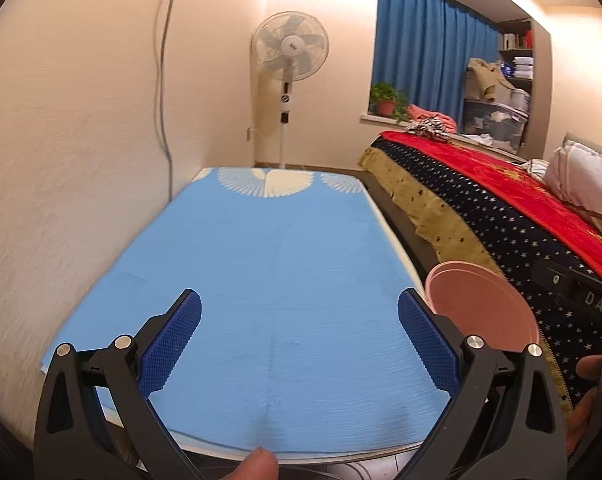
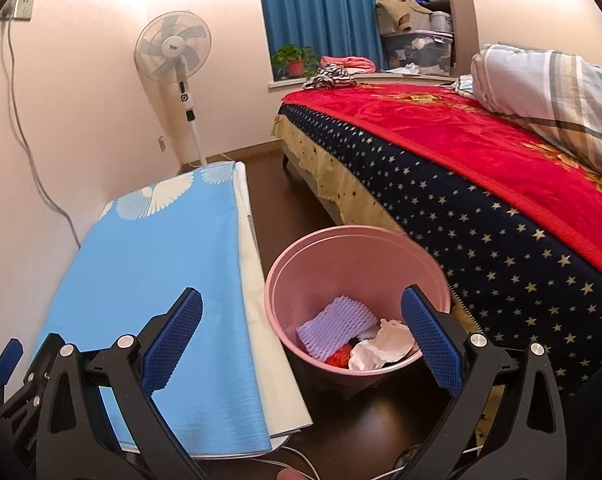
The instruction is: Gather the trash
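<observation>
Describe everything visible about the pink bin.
The pink bin is a round, smooth, plastic-looking bucket, tapering toward its base, standing upright on the dark floor between the blue-topped table and the bed. Inside lie a lilac foam net, crumpled white paper and something red. Neither gripper touches it.

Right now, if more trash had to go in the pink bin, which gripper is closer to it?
Probably the right gripper: it points at the pink bin, jaws open. The left gripper faces the blue table, bin at its side.
</observation>
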{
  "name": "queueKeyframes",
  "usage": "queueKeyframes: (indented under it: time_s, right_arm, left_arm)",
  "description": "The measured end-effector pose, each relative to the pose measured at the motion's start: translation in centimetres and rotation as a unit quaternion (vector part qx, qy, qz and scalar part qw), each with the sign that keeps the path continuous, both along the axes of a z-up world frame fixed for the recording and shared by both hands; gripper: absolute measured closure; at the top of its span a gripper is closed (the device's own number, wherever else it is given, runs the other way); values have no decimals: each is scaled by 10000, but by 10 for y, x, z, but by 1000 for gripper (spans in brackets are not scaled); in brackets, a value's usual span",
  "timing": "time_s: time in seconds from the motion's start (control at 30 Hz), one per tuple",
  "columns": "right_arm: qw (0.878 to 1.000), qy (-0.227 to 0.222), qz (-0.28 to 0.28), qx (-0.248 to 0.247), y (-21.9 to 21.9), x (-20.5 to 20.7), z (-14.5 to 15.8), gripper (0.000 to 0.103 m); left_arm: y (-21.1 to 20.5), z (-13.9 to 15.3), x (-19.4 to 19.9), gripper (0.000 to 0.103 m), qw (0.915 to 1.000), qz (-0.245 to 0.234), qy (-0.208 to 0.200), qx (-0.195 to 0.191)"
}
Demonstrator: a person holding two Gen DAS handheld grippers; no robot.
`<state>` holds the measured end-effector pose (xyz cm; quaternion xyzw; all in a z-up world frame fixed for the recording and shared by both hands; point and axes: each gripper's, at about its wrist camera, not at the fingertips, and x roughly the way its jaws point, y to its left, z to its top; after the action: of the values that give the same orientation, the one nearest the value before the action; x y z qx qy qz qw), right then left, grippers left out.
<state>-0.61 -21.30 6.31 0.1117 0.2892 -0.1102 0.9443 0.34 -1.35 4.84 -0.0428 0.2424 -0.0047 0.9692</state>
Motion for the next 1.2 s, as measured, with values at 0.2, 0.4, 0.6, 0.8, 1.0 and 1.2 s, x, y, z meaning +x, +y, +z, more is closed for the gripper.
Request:
queueKeyframes:
  time_s: [0.2,0.4,0.6,0.8,1.0,1.2]
  right_arm:
    - [9997,59,113,-189,11,5,-10,5]
    - [9992,125,264,-264,22,8,-18,5]
    - [9990,137,317,-296,29,11,-21,5]
    - [9983,174,375,-402,33,11,-25,5]
    - [9981,176,391,-443,34,11,-25,5]
    - [9976,173,443,-494,37,10,-25,5]
  left_arm:
    - [5,-13,4,8,9998,76,176,72]
    - [10,-20,5,8,9995,158,280,-32]
    - [10,-26,5,8,9993,122,339,27]
    - [10,-27,7,8,9992,133,378,10]
    - [11,-27,6,8,9991,136,391,-19]
    - [12,-27,7,8,9990,133,420,-10]
